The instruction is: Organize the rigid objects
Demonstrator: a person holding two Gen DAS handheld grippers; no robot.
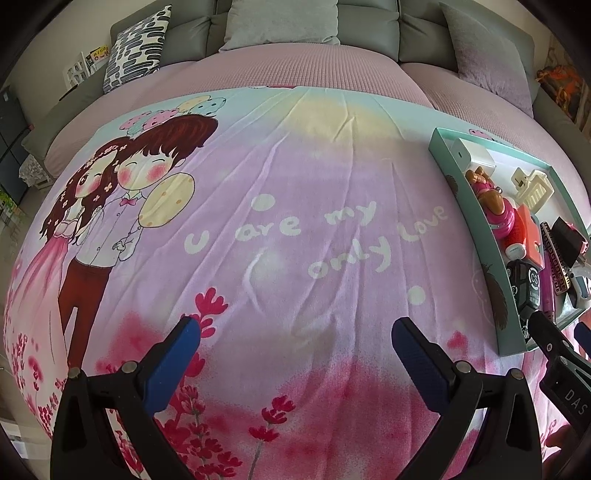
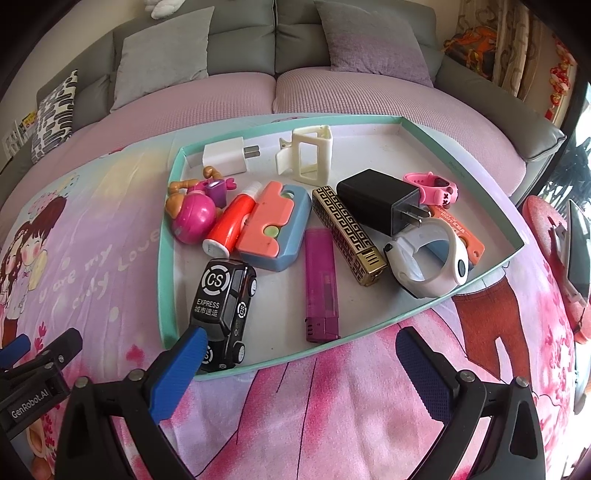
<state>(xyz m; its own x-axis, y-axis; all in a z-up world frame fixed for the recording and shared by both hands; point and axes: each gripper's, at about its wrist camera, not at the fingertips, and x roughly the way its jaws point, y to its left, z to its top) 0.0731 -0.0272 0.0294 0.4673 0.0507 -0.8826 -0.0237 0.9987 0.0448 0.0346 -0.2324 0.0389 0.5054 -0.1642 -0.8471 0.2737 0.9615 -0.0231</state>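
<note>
A teal-rimmed shallow box [image 2: 164, 236] lies on a cartoon blanket and holds several rigid objects: a black toy car [image 2: 223, 302], a purple lighter [image 2: 320, 284], a gold-patterned bar [image 2: 347, 232], a black charger [image 2: 380, 201], a white charger [image 2: 225, 155], a pink ball toy [image 2: 194, 214] and a white wristband [image 2: 432, 258]. My right gripper [image 2: 301, 350] is open and empty just in front of the box, its left finger beside the car. My left gripper [image 1: 295, 338] is open and empty over the bare blanket, left of the box [image 1: 476, 240].
The blanket [image 1: 277, 229] covers a pink sofa seat with grey cushions [image 1: 284, 22] at the back. A patterned pillow [image 1: 136, 48] lies at the back left. A red round object [image 2: 546, 236] sits right of the box. The left gripper shows at the right wrist view's lower left [image 2: 37, 354].
</note>
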